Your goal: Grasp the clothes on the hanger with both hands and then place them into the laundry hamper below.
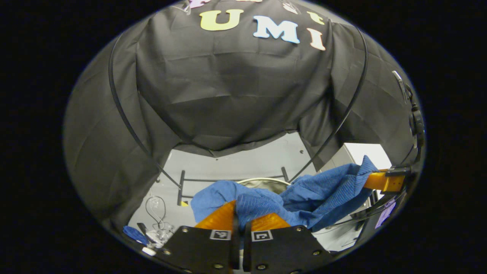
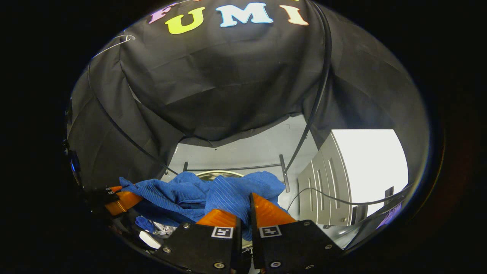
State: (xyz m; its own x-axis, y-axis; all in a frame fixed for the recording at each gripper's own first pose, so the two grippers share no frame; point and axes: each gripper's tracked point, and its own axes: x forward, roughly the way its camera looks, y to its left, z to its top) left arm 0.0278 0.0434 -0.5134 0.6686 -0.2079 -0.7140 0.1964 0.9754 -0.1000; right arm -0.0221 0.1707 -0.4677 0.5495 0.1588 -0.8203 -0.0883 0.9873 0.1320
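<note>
A blue ribbed garment (image 1: 304,198) is stretched between my two grippers above the floor. My left gripper (image 1: 240,213) is shut on one bunched end of it. In the right gripper view, my right gripper (image 2: 243,211) is shut on the other end of the blue garment (image 2: 198,196). The right gripper (image 1: 384,181) also shows at the right of the left gripper view, pinching the cloth. The left gripper (image 2: 118,199) shows at the left of the right gripper view. Below the cloth, the pale rim of the laundry hamper (image 1: 266,181) (image 2: 218,174) peeks out, mostly hidden by the garment.
A black rack base bar (image 1: 232,179) (image 2: 236,167) lies on the grey floor behind the hamper. A white cabinet (image 2: 342,179) (image 1: 361,154) stands to the right. Clear hangers and another blue item (image 1: 154,224) lie on the floor at the left. Thin black cables cross the wall.
</note>
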